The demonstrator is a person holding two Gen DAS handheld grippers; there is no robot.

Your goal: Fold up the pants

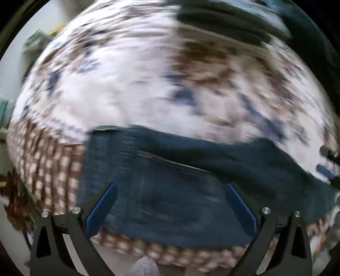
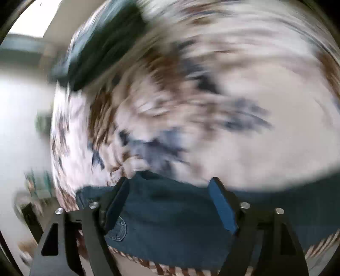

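Dark blue denim pants (image 1: 170,191) lie folded on a patterned cloth, near its checked front border. My left gripper (image 1: 171,184) hangs above them, pointing down, its blue pads (image 1: 102,210) spread wide with nothing pinched. In the right wrist view the same pants (image 2: 170,223) show a round patch near the left finger. My right gripper (image 2: 170,180) is open just over their upper edge, and its pads (image 2: 221,206) do not press the cloth. Both views are smeared by motion. A blue pad at the right rim of the left wrist view looks like the right gripper (image 1: 324,171).
The cloth (image 1: 127,85) is white with brown and blue patches and a brown checked border (image 1: 42,165). A second dark folded garment (image 1: 223,19) lies at its far side, also in the right wrist view (image 2: 102,46). Pale floor (image 2: 19,127) and blurred clutter lie left.
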